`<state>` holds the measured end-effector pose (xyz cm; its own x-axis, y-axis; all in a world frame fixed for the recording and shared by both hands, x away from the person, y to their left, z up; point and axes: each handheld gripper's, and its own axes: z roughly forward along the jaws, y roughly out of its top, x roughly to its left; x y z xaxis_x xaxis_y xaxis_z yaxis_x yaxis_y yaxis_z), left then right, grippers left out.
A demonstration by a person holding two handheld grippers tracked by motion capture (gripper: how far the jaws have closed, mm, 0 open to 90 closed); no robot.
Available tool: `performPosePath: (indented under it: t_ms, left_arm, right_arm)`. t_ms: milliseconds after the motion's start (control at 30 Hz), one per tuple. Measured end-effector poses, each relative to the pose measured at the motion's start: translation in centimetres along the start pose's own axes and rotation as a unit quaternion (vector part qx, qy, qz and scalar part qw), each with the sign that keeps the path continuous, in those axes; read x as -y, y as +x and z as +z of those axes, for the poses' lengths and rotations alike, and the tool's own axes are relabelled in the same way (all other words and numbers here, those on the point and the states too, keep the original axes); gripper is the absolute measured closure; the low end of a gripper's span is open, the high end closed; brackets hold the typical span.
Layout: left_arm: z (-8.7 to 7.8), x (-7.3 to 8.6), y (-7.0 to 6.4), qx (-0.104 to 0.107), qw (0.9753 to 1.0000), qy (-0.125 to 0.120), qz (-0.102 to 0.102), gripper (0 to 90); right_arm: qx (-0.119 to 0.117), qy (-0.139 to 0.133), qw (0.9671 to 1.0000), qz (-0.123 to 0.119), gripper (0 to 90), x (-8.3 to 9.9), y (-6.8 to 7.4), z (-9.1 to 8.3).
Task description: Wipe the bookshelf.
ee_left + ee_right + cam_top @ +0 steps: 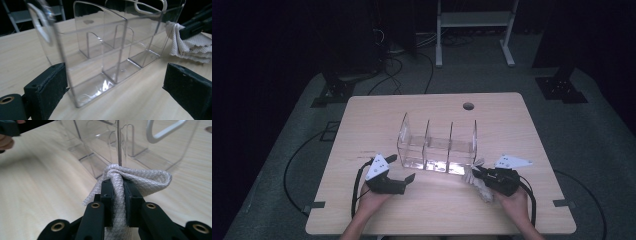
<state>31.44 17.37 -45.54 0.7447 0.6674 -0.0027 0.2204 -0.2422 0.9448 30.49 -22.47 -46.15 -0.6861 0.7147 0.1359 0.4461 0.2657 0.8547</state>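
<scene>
A clear plastic organizer (437, 147) with several compartments stands in the middle of the wooden table; it looms close in the left gripper view (107, 50) and in the right gripper view (120, 142). My left gripper (401, 171) is open just left of the organizer's near corner, its pads (47, 87) wide apart on either side of that corner. My right gripper (479, 175) is shut on a folded white cloth (477, 184), pinched between its jaws (117, 185) beside the organizer's right end. The cloth (190, 45) also hangs at the right in the left gripper view.
The table (377, 125) has a round cable hole (468, 106) near its far edge. Cables trail on the dark floor behind and to the left. A white metal stand (474, 30) is beyond the table.
</scene>
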Motion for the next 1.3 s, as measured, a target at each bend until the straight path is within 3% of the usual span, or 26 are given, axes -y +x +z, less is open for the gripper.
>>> performPosePath:
  t_ms: [200,300,400,500,667,733,767,833,1033,1167,1300]
  left_arm:
    - [0.6,-0.6,1.7,-0.004,0.9998,-0.011,-0.014,4.8]
    - [1.2,-1.0,2.1,-0.002,0.9999,-0.002,-0.012,4.8]
    - [1.8,-1.3,2.5,-0.003,0.9998,-0.013,-0.014,4.8]
    - [2.3,-1.5,2.8,0.001,0.9998,-0.009,-0.021,4.7]
    - [3.4,-2.2,3.2,0.019,0.9996,-0.014,-0.015,4.8]
    - [4.1,-2.5,3.7,0.040,0.9988,-0.013,-0.024,4.9]
    - [4.1,-2.5,3.7,0.040,0.9988,-0.013,-0.024,5.2]
    - [4.6,-2.5,3.9,0.058,0.9976,-0.029,-0.021,10.1]
    - [5.7,-3.0,4.0,0.078,0.9966,-0.022,-0.014,14.4]
    - [5.6,-3.0,3.9,0.077,0.9968,-0.017,-0.011,21.3]
    - [4.8,-3.0,4.0,0.095,0.9952,-0.010,-0.019,28.1]
  right_arm:
    - [0.019,-0.005,0.9998,0.009,79.0,-0.3,-1.9,0.2]
    - [0.026,-0.001,0.9997,0.004,78.9,-0.6,-2.6,0.3]
    - [0.034,-0.006,0.9993,0.009,78.8,-0.7,-3.4,0.5]
    - [0.038,-0.008,0.9992,0.011,78.9,-0.6,-3.8,0.5]
    - [0.036,-0.006,0.9993,0.003,78.8,-0.7,-4.9,0.4]
    - [0.039,-0.007,0.9992,-0.002,78.7,-1.0,-5.2,0.2]
    - [0.039,-0.007,0.9992,-0.002,78.7,-1.0,-5.2,0.2]
    - [0.035,-0.015,0.9993,0.001,78.6,-1.1,-5.6,0.0]
    - [0.029,-0.019,0.9994,0.000,78.5,-1.0,-5.7,0.1]
    - [0.027,-0.023,0.9994,0.003,78.5,-0.9,-5.7,0.1]
    - [0.024,-0.023,0.9994,0.002,78.4,-0.7,-5.6,0.2]
